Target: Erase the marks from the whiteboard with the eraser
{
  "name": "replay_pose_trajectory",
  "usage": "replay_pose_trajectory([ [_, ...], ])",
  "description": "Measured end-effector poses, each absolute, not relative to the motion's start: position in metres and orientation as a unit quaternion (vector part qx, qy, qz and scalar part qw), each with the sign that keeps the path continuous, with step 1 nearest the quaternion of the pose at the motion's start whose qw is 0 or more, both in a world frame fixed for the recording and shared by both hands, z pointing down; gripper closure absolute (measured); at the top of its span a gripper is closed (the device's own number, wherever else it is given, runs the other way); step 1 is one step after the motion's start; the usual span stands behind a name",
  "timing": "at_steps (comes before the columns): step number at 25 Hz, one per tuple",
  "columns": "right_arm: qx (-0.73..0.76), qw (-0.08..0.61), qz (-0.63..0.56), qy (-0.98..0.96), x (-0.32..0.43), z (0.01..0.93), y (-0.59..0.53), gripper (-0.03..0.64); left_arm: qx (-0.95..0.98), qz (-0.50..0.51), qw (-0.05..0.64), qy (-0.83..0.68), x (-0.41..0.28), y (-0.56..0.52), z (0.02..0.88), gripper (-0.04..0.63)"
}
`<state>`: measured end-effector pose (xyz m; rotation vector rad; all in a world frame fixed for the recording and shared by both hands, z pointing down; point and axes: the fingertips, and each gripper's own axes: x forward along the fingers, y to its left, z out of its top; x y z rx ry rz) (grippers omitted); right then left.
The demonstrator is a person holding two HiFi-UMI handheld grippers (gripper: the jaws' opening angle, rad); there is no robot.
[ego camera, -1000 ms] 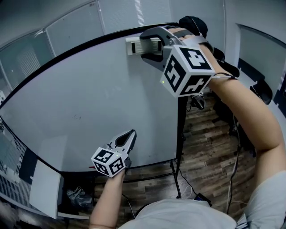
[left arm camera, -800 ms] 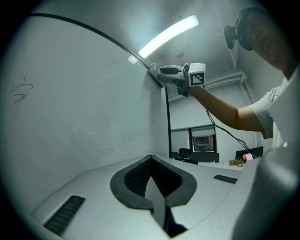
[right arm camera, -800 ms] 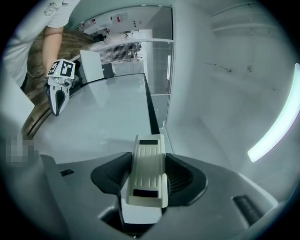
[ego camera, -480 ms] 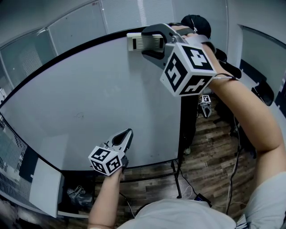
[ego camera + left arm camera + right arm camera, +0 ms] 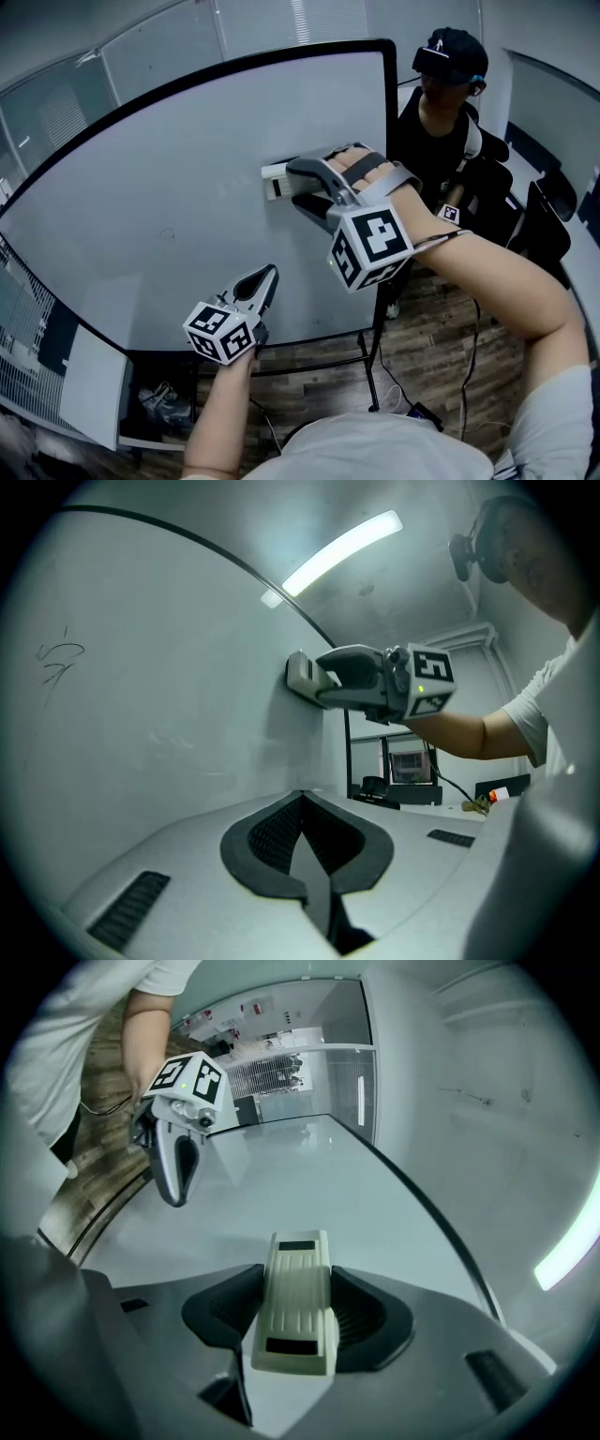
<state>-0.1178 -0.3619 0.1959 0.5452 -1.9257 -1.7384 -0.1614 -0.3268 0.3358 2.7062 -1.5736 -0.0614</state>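
Note:
A cream eraser (image 5: 273, 180) is pressed flat on the whiteboard (image 5: 187, 169), right of its middle, and my right gripper (image 5: 294, 186) is shut on it. In the right gripper view the eraser (image 5: 296, 1283) sits lengthwise between the dark pads. My left gripper (image 5: 269, 277) hangs shut and holding nothing near the board's lower edge, its tips pointing at the surface. A faint scribbled mark (image 5: 58, 660) shows on the board in the left gripper view, left of the eraser (image 5: 300, 674); the same faint mark (image 5: 167, 234) is just visible from the head.
A person in a dark cap (image 5: 452, 54) stands behind the board's right edge. The board's stand (image 5: 373, 361) rests on a wooden floor with cables (image 5: 473, 375). A grey cabinet (image 5: 89, 384) stands at the lower left, and black chairs (image 5: 548, 202) are at the right.
My right gripper has carried the eraser down from the board's top edge to its middle right. The left gripper has barely moved.

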Motion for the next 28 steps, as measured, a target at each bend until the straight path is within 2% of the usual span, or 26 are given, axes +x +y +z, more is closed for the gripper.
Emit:
replay_pose_trajectory([
  [10,0.102,0.319,-0.589,-0.735,-0.14,0.405,-0.356,0.383,0.854,-0.022,0.023,-0.519,-0.186,-0.32,0.351,0.588],
  [14,0.083,0.337,-0.583,-0.735,-0.137,0.441,-0.355,0.383,0.852,-0.02,0.031,-0.522,-0.187,-0.317,0.36,0.588],
  [20,0.093,0.332,-0.609,-0.714,-0.14,0.389,-0.357,0.383,0.85,-0.023,0.032,-0.526,-0.193,-0.318,0.361,0.588],
  [28,0.157,0.267,-0.651,-0.693,-0.147,0.22,-0.355,0.383,0.852,-0.027,0.022,-0.522,-0.19,-0.316,0.351,0.588],
])
